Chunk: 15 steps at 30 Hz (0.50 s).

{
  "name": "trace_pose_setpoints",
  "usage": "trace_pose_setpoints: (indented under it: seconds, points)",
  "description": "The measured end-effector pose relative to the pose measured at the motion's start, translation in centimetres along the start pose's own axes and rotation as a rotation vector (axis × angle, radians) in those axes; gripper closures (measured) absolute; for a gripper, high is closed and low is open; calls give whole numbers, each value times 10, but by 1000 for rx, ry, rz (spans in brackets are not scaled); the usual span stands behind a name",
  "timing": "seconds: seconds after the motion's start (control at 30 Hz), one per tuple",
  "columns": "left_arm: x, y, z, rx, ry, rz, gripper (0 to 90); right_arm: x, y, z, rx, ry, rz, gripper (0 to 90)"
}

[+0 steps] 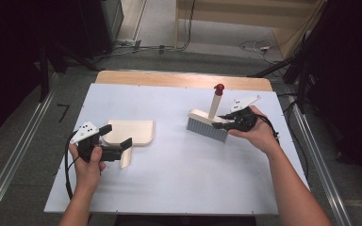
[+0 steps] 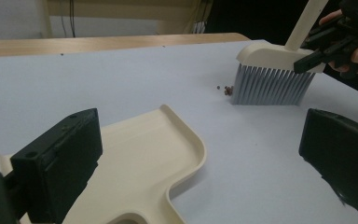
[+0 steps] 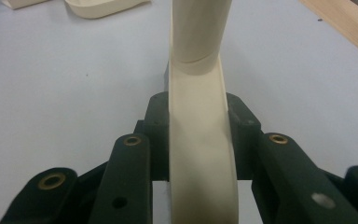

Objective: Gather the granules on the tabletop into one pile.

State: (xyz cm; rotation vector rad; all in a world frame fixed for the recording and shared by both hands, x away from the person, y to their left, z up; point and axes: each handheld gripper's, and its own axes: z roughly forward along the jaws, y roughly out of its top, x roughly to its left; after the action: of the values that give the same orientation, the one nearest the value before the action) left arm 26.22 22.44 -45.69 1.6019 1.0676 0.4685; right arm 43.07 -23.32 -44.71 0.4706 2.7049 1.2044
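Right claw [image 1: 226, 120] is clamped on the cream brush [image 1: 207, 123] head, bristles standing on the white surface [image 1: 179, 179] beside small brown crumbs [image 2: 225, 88]. Left claw [image 1: 118, 136] stands apart, jaws straddling the cream dustpan [image 1: 132, 133], which lies flat well away from the brush.

Lab or recording studio: white tabletop [image 1: 169, 188] on bare grey floor [image 1: 160, 28], metal floor rails [image 1: 9, 169] left of the left gripper [image 1: 115, 137], loose cables [image 1: 257, 46] beyond, dark equipment stands.
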Motion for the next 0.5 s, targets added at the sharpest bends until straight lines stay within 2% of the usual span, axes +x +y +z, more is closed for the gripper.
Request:
trace_pose_setpoints:
  seconds: [0.3,0.43,0.5]
  points:
    - [1,0,0,0,-1,0,0,1,2,-2,-11,-18,19,658]
    - [1,0,0,0,-1,-1,0,3,5,-6,-30,-17,28,658]
    - [1,0,0,1,1,0,0,7,9,-10,-48,-22,51,658]
